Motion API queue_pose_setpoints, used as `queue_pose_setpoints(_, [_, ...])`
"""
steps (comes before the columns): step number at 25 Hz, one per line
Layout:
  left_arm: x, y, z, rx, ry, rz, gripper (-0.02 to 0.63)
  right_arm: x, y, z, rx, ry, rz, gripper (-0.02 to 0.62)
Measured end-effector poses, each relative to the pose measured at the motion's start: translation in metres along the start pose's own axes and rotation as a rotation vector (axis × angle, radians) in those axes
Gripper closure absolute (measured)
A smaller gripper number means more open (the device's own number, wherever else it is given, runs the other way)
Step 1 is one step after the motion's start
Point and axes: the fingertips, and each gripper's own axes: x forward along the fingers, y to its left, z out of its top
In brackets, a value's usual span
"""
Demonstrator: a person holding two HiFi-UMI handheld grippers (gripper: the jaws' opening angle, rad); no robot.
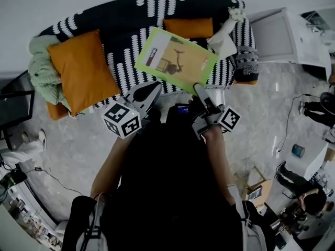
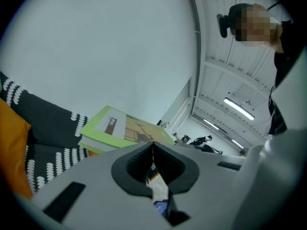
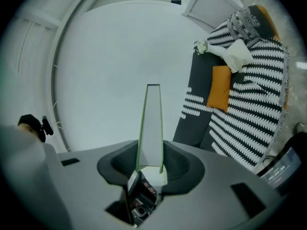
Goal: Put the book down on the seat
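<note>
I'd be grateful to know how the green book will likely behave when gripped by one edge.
The book looks stiff: clamped at one edge by the right gripper, it shows no droop. Its thick page block suggests some weight, so it may pivot in the jaws. On the soft sofa seat it would probably settle without sliding.

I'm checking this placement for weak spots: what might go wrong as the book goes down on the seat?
The right tongs pinch the green book at one edge only, so it may swing or slip out before lying flat.
The left tongs are shut and off the book, so nothing would catch it.
The large orange cushion covers part of the seat; the book could land tilted against it.
</note>
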Motion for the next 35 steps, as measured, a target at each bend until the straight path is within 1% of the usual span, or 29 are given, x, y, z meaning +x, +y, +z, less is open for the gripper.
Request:
queue_pose_setpoints(4, [-0.003,0.004,0.006,-0.004,-0.021,0.029,0.592,0.000,-0.001,0.002,0.000,0.023,-0.010,0.440])
queue_pose_setpoints(8, [-0.008,0.007,0.004,-0.003,-0.041,0.070,0.592,0.003,-0.005,0.004,-0.004,0.056,0.004,0.440])
queue_pose_setpoints(12, [-0.008,0.034,0.018,-0.025,-0.069,0.120,0.592,0.044,-0.010,0.010,-0.023,0.129,0.004,0.440])
queue_pose_setpoints(14, [-0.006,0.046,0.019,-0.043,-0.069,0.142,0.592,0.060,-0.012,0.015,-0.035,0.164,0.005,0.440])
queue_pose_setpoints(17, [0.006,0.056,0.014,-0.064,-0.061,0.165,0.592,0.073,-0.016,0.027,-0.055,0.199,0.013,0.440])
queue_pose_setpoints(22, [0.025,0.053,0.004,-0.098,-0.055,0.207,0.592,0.081,-0.031,0.046,-0.057,0.263,0.001,0.440])
queue_pose_setpoints(27, [0.044,0.056,0.002,-0.156,-0.068,0.228,0.592,0.099,-0.048,0.064,-0.060,0.325,0.003,0.440])
queue_pose_setpoints(31, [0.061,0.058,0.007,-0.157,-0.088,0.263,0.592,0.114,-0.062,0.079,-0.064,0.388,0.002,0.440])
queue_pose_setpoints(35, [0.071,0.067,0.012,-0.164,-0.116,0.319,0.592,0.137,-0.081,0.094,-0.074,0.449,-0.009,0.440])
